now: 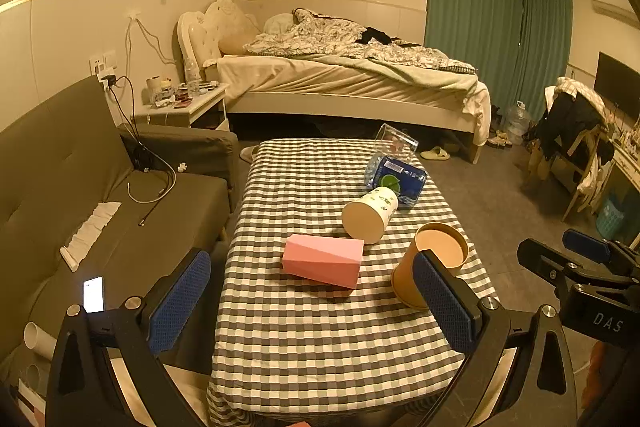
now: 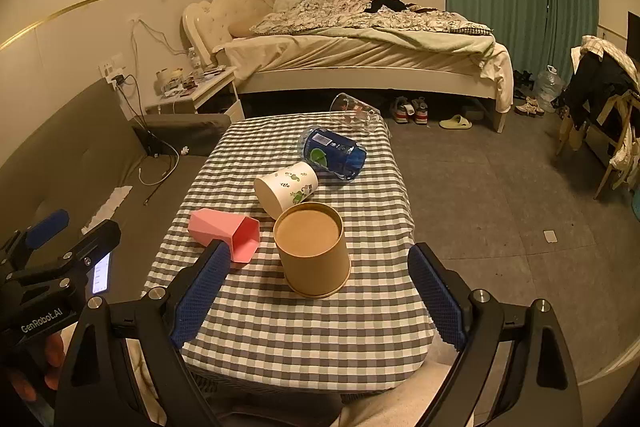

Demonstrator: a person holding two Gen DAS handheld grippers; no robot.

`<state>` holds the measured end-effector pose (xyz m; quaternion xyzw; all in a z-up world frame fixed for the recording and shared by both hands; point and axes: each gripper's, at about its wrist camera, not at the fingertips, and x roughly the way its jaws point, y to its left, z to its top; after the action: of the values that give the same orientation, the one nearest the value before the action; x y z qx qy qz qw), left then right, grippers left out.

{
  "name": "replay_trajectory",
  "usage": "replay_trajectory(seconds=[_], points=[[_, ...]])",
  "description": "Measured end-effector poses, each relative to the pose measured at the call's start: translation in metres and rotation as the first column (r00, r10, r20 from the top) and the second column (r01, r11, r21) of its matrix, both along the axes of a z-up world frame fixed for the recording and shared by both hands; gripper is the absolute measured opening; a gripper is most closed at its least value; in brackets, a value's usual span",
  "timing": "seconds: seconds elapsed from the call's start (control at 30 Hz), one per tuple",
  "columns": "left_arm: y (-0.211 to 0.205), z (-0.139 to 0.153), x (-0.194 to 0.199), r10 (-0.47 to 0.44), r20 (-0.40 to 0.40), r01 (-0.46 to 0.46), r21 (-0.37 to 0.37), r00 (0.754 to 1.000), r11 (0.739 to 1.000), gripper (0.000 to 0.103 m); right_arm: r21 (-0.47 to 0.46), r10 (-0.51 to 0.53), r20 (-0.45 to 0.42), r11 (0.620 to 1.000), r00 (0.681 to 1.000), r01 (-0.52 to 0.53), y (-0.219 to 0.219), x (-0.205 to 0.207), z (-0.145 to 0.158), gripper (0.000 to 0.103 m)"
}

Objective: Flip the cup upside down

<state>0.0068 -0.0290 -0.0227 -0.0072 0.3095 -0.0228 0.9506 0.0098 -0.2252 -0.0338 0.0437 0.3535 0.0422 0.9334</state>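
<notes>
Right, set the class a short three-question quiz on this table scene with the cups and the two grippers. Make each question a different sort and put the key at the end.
1. True or false: the pink cup stands upright on the checked table.
2. Which cup stands base up? A: white leaf-print cup. B: brown paper cup. C: clear cup.
3. Fill in: the left gripper and right gripper are both ____ and hold nothing.
Key: 1 false; 2 B; 3 open.
</notes>
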Motion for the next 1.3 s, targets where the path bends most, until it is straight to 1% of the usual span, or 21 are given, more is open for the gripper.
replay_trajectory(seconds=[1.3], points=[[0.0037,0.0005,-0.0008,0.004,-0.007,-0.004,0.007,1.000,1.000,0.103,-0.007,-0.001,-0.004,1.000,1.000,0.001,-0.0005,-0.0013,-0.0034,0.091]])
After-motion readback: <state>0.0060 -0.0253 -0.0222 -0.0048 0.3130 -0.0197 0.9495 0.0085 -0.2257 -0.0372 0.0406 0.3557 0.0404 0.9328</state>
